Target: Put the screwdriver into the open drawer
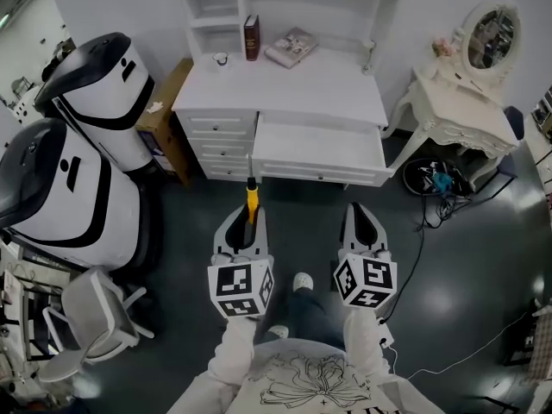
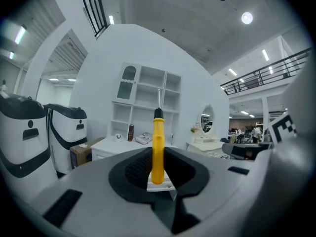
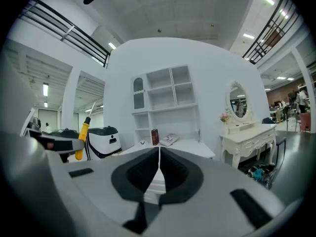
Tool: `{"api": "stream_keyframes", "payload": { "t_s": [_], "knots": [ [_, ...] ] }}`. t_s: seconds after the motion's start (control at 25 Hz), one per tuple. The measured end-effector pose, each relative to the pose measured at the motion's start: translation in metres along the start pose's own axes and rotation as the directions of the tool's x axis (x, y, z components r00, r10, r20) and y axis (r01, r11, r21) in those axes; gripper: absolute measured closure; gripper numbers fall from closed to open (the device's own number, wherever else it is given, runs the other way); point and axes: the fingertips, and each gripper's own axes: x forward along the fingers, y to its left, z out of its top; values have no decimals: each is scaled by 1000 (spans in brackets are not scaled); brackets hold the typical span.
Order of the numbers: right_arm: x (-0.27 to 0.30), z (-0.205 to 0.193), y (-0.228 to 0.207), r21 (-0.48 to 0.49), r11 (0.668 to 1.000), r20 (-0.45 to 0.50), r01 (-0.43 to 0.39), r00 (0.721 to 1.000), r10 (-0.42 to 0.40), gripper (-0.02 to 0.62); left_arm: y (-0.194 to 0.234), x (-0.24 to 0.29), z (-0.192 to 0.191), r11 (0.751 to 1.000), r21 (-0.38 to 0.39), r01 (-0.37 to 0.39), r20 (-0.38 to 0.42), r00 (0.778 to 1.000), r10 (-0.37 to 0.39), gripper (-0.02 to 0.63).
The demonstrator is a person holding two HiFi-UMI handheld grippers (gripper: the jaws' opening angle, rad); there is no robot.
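Observation:
My left gripper [image 1: 251, 217] is shut on a yellow-handled screwdriver [image 1: 252, 203], whose black collar and thin metal shaft point ahead toward the desk. In the left gripper view the yellow handle [image 2: 157, 152] stands upright between the black pads. My right gripper [image 1: 363, 218] is level with the left one and holds nothing; in the right gripper view its jaws meet in a thin line, shut. The open drawer [image 1: 321, 153] juts out from under the white desk [image 1: 285, 89], directly ahead of both grippers. The screwdriver [image 3: 82, 135] also shows at the left of the right gripper view.
A book [image 1: 251, 38] stands on the desk beside a magazine [image 1: 291, 47] and a small cup [image 1: 221, 59]. Two big white-and-black machines [image 1: 95, 93] and a cardboard box [image 1: 164, 115] stand to the left. A white dressing table with a mirror [image 1: 470, 102] is on the right, with cables [image 1: 435, 182] on the floor.

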Motion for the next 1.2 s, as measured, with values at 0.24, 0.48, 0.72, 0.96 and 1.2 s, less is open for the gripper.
{"api": "stream_keyframes", "payload": {
  "t_s": [0.24,0.48,0.72,0.96,1.2],
  "knots": [
    [61,22,-38,-15,999,7,-32,999,32,588,-11,66,17,999,-8,-33,12,999,33,540],
    [120,38,-74,-14,998,13,-64,998,64,588,-22,129,31,998,-10,-64,26,998,64,540],
    [163,40,-95,-14,996,3,-86,996,86,588,-26,174,33,997,-4,-81,16,997,81,540],
    [196,38,-115,7,996,-16,-86,996,86,588,-29,210,33,996,3,-87,-10,996,87,540],
    [228,32,-125,41,996,-35,-79,996,81,588,-19,239,26,995,0,-96,-41,995,95,540]
  ]
}}
